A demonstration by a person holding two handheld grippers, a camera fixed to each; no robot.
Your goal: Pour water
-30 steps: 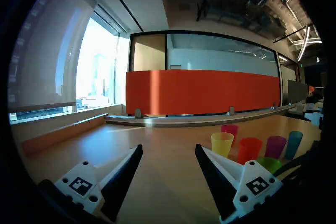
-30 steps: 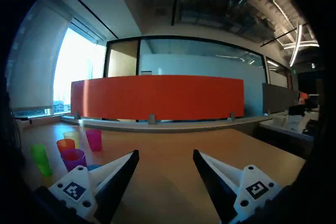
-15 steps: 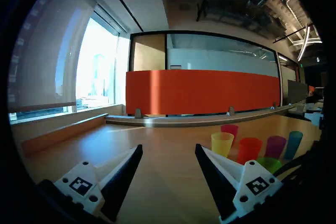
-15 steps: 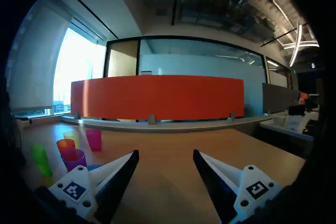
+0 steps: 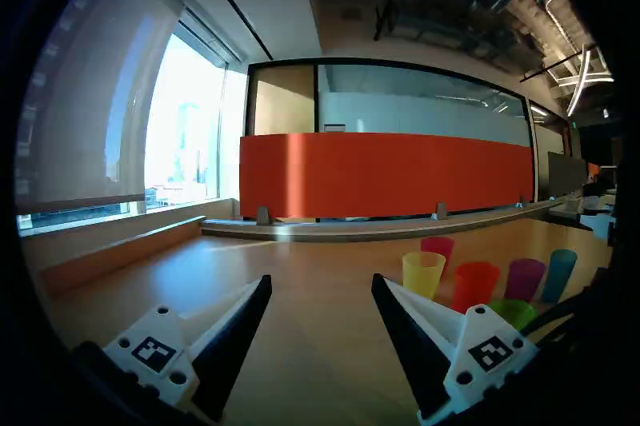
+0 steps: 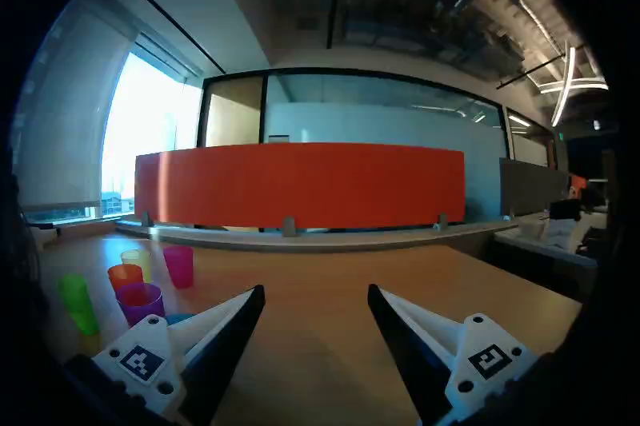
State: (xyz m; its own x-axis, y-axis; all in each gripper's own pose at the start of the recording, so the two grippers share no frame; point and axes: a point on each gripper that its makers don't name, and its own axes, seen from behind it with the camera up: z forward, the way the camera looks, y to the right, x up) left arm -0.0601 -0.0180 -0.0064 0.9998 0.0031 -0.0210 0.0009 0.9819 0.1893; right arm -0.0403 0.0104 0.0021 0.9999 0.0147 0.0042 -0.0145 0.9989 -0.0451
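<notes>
Standing upright in a tight cluster on the wooden tabletop: yellow cup, red cup, pink cup, purple cup, teal cup, and green cup nearest, partly hidden behind a finger. The cluster is sitting to the right of the left gripper and to the left of the right gripper. Both grippers are hovering low over bare wood, fingers spread apart, clasping nothing. Cannot tell whether any cup is holding water. An orange partition is running along the tabletop's far edge, and a bright window is glowing at left.
</notes>
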